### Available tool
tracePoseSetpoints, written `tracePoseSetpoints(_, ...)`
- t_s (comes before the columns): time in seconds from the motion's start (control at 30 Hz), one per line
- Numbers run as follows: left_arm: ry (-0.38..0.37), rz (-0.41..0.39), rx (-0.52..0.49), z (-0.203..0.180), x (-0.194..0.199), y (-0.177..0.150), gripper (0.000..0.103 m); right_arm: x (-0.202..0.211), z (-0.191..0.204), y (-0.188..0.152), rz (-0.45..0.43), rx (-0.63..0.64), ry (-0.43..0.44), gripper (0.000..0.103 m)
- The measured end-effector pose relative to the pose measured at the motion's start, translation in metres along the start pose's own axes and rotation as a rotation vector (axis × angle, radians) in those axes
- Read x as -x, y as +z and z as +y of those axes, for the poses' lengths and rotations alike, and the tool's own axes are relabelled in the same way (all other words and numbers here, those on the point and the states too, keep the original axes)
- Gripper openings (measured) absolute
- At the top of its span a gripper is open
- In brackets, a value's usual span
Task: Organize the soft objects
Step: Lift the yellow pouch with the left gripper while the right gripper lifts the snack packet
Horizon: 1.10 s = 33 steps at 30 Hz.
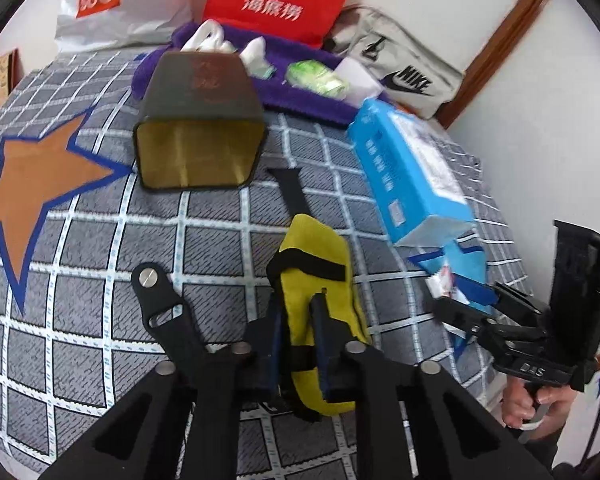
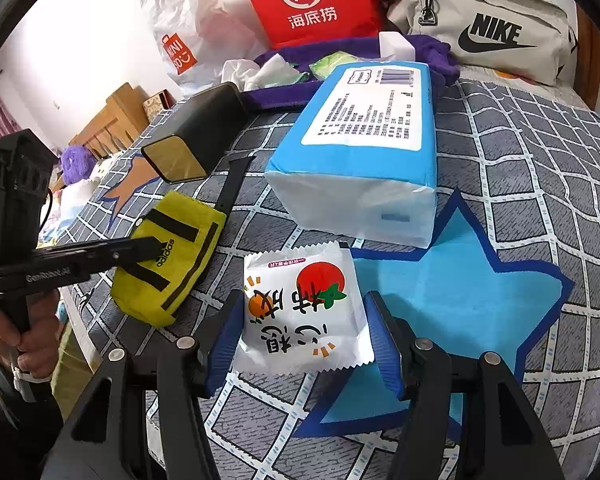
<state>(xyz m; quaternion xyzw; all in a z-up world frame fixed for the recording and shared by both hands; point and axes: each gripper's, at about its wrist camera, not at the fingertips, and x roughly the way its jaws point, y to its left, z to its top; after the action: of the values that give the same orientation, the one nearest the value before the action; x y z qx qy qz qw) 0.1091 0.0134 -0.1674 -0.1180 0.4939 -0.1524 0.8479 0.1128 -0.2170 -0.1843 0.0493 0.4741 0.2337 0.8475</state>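
your left gripper (image 1: 300, 328) is pinched tight on the near end of the yellow pouch (image 1: 320, 264), pads pressing into the fabric; pouch lies on the checked bedspread (image 1: 204, 236), its black strap running off toward the far side. your right gripper (image 2: 300, 336) sits abt half open around the white snack packet (image 2: 304, 308), blue pads just beside its left & right edges; can't tell if they actually press it. packet rests partly on the blue star patch (image 2: 472, 280). just beyond it, the blue tissue pack (image 2: 364, 136), lying flat. left of that, the dark box (image 2: 196, 136) tipped on its side w/ gold inside facing you. farther back, purple towel (image 1: 312, 96) w/ small white & green packets on it. at the far wall: red bag (image 2: 312, 0), white plastic bag (image 1: 120, 4), grey nike bag (image 2: 488, 36).
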Motion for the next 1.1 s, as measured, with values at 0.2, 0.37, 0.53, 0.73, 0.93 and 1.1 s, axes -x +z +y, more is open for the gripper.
tracePoseSetpoints(0.2, 0.005, -0.046, -0.021, -0.007, 0.022, 0.006, 0.009, 0.011, 0.005, 0.006, -0.02, 0.006, 0.0, 0.059)
tracePoseSetpoints(0.37, 0.011, -0.078, -0.012, -0.006, 0.039, 0.012, 0.009, 0.022, 0.011, 0.011, -0.037, 0.014, -0.007, 0.059)
tracePoseSetpoints(0.53, 0.039, -0.111, -0.002, -0.001, 0.053, 0.019, 0.009, 0.035, 0.017, 0.018, -0.059, 0.025, -0.019, 0.059)
tracePoseSetpoints(0.73, 0.062, -0.131, 0.02, 0.006, 0.062, 0.027, 0.009, 0.049, 0.019, 0.03, -0.087, 0.027, -0.031, 0.059)
tracePoseSetpoints(0.93, 0.076, -0.152, 0.02, 0.007, 0.072, 0.038, 0.009, 0.061, 0.023, 0.047, -0.116, 0.04, -0.044, 0.059)
tracePoseSetpoints(1.1, 0.087, -0.184, 0.024, 0.006, 0.084, 0.051, 0.009, 0.066, 0.027, 0.064, -0.138, 0.05, -0.043, 0.059)
